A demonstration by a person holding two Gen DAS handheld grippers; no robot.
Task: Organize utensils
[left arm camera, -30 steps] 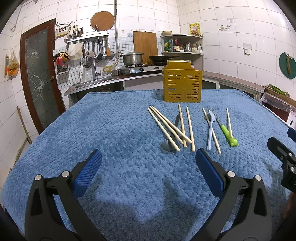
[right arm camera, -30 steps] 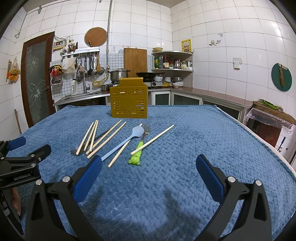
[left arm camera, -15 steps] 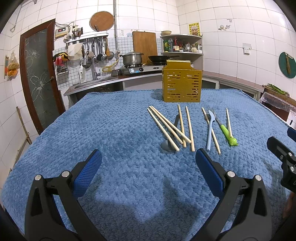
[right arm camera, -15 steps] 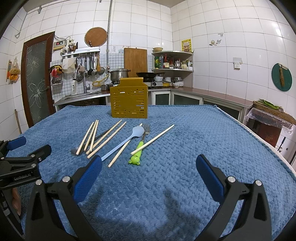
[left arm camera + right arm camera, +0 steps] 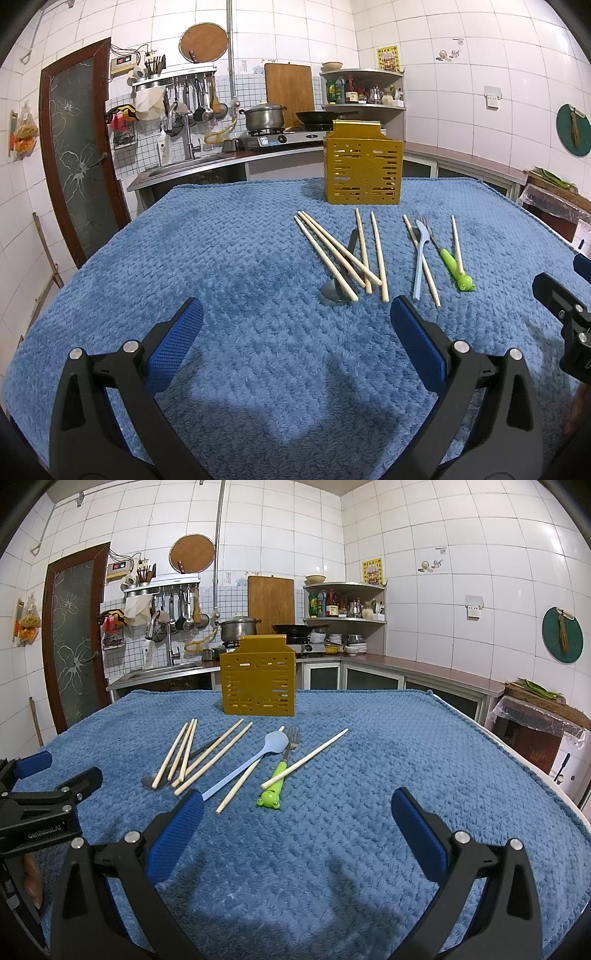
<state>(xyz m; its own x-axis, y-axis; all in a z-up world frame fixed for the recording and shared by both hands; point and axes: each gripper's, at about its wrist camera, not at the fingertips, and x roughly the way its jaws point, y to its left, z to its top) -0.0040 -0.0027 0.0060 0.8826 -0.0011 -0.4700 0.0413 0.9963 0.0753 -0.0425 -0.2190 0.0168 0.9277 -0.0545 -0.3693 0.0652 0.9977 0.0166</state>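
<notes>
Several wooden chopsticks (image 5: 341,253) (image 5: 207,753) lie on the blue towel, some across a dark metal spoon (image 5: 334,291) (image 5: 149,780). Beside them lie a light blue spoon (image 5: 420,254) (image 5: 255,757) and a fork with a green frog handle (image 5: 456,269) (image 5: 275,784). A yellow slotted utensil holder (image 5: 361,171) (image 5: 258,681) stands upright behind them. My left gripper (image 5: 295,332) is open and empty, short of the utensils. My right gripper (image 5: 295,819) is open and empty, to the right of the frog fork.
The blue towel (image 5: 221,258) covers the whole table. The right gripper's body shows at the right edge of the left wrist view (image 5: 561,306); the left gripper's body shows at the left edge of the right wrist view (image 5: 48,801). A kitchen counter with stove and sink stands behind.
</notes>
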